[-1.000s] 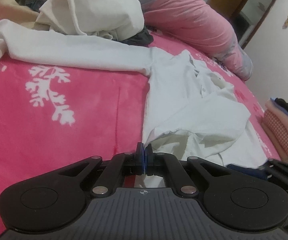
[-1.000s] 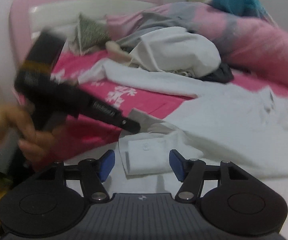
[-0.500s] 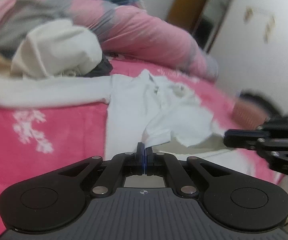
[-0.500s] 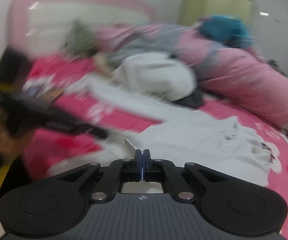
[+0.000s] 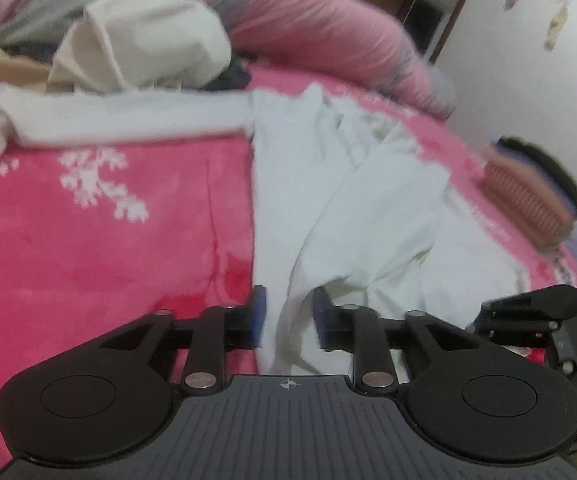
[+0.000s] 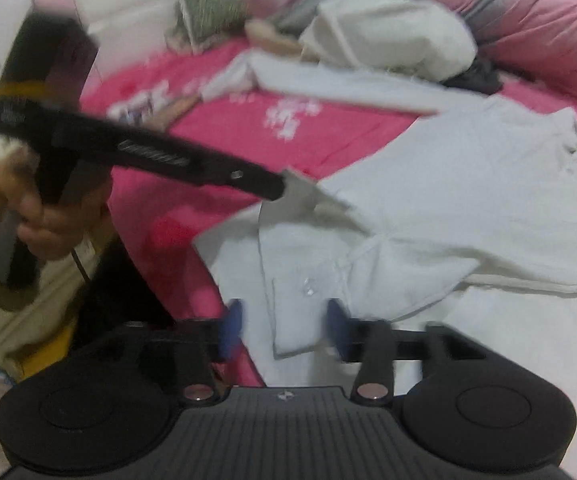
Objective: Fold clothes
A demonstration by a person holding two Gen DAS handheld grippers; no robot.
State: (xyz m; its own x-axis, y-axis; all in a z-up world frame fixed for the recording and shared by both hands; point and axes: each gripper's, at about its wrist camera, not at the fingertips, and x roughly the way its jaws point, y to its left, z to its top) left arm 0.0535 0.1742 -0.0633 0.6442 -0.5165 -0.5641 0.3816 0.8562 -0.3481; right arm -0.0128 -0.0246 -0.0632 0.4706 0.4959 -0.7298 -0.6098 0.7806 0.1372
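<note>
Pink bedspread [image 5: 88,240] with white leaf print, spread over a bed, blurred by motion in both views. Left gripper [image 5: 286,314] with jaws released, blue pads parted, a fold of the white shirt [image 5: 348,200] lying between them without being pinched. Right gripper [image 6: 284,326] likewise with jaws released, straddling a flat strip of the same shirt [image 6: 468,184] with small clear buttons on it. Shirt lying rumpled on the bedspread, one long sleeve [image 5: 128,120] stretched away toward the left, collar end at the far side. Left gripper's fingertip seen from the right wrist view touching a lifted corner of the shirt; whether pinching it, cannot tell from there. Hand [image 6: 28,216] wrapped round that gripper's handle at the left edge. Beyond the sleeve, a heap of cream cloth [image 5: 140,44]. Farther back, a long pink bolster [image 5: 328,28]. At the right edge of the bed, a small stack of folded clothes [image 5: 528,200]. Behind that, pale wall [image 5: 508,80].
</note>
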